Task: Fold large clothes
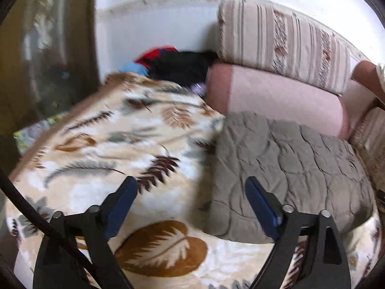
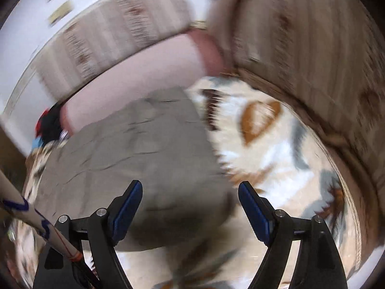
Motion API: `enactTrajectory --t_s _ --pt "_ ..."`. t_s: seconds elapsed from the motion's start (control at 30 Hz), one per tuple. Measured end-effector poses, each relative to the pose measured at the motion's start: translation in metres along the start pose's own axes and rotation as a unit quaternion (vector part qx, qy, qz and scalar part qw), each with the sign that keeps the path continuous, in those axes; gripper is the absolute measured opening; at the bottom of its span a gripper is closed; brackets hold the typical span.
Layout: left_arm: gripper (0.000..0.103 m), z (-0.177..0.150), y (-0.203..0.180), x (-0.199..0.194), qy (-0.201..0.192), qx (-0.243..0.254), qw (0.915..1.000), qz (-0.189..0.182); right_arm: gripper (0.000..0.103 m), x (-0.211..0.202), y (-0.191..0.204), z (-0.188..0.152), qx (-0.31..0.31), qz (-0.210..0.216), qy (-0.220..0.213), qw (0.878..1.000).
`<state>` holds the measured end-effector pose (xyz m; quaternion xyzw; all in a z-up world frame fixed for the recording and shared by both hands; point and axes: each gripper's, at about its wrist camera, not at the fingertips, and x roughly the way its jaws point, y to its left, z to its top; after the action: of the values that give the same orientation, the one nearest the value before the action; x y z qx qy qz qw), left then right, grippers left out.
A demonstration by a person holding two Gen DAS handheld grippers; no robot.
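Both claws hang with jaws spread apart, gripping nothing: the left gripper [image 1: 191,192] hovers over the leaf-print blanket [image 1: 96,144] just left of the folded grey garment [image 1: 288,163], and the right gripper [image 2: 190,192] hovers above that garment's near edge. Behind the garment lies a pink bolster [image 1: 276,96], with a striped cushion [image 1: 284,43] above it.
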<state>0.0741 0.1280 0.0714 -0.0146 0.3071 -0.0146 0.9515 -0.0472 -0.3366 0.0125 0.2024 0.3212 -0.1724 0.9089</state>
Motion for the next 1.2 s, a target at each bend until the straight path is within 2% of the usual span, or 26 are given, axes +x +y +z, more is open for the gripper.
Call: enactTrajectory --t_s 0.17,0.23,0.3,0.37,0.43,0.5,0.6,0.67,0.8,0.9,1.03,1.2 --pt "0.098 -0.005 0.001 -0.016 -0.025 0.001 0.9993 0.029 0.082 0.028 0.081 -0.003 -0.092 0.025 0.02 0.995" --pt "0.098 -0.009 0.002 -0.021 -0.029 -0.006 0.9988 0.04 0.081 0.047 0.106 -0.003 -0.111 0.031 0.029 0.993" --pt "0.098 -0.01 0.005 -0.025 -0.029 -0.013 0.9989 0.035 0.081 0.076 0.125 -0.002 -0.119 0.033 0.048 0.991" --pt "0.098 -0.011 0.007 -0.028 -0.032 -0.018 0.9986 0.037 0.082 0.101 0.137 0.004 -0.122 0.018 0.054 0.991" --pt "0.098 -0.012 0.006 -0.032 -0.034 -0.018 0.9985 0.04 0.087 0.127 0.146 0.01 -0.134 -0.007 0.067 0.989" --pt "0.098 -0.013 0.004 -0.033 -0.029 -0.014 0.9984 0.047 0.089 0.132 0.145 0.016 -0.134 -0.019 0.067 0.989" --pt "0.098 -0.016 -0.001 -0.034 -0.018 -0.011 0.9989 0.041 0.089 0.114 0.139 0.018 -0.114 -0.007 0.062 0.991" --pt "0.098 -0.019 -0.005 -0.036 -0.017 -0.016 0.9992 0.033 0.089 0.087 0.135 0.01 -0.107 0.011 0.051 0.993" --pt "0.098 -0.026 -0.018 -0.046 -0.02 -0.017 0.9994 0.021 0.09 0.03 0.13 -0.026 -0.123 0.021 0.032 0.992" --pt "0.098 -0.033 -0.032 -0.053 -0.011 -0.007 0.9999 0.005 0.09 0.005 0.122 -0.056 -0.128 0.012 0.034 0.991" --pt "0.098 -0.044 -0.047 -0.063 0.005 0.001 0.9999 -0.016 0.09 -0.012 0.108 -0.081 -0.108 -0.005 0.042 0.993" --pt "0.098 -0.06 -0.069 -0.073 0.023 0.022 0.9992 -0.024 0.09 -0.018 0.096 -0.101 -0.083 0.002 0.07 0.994"
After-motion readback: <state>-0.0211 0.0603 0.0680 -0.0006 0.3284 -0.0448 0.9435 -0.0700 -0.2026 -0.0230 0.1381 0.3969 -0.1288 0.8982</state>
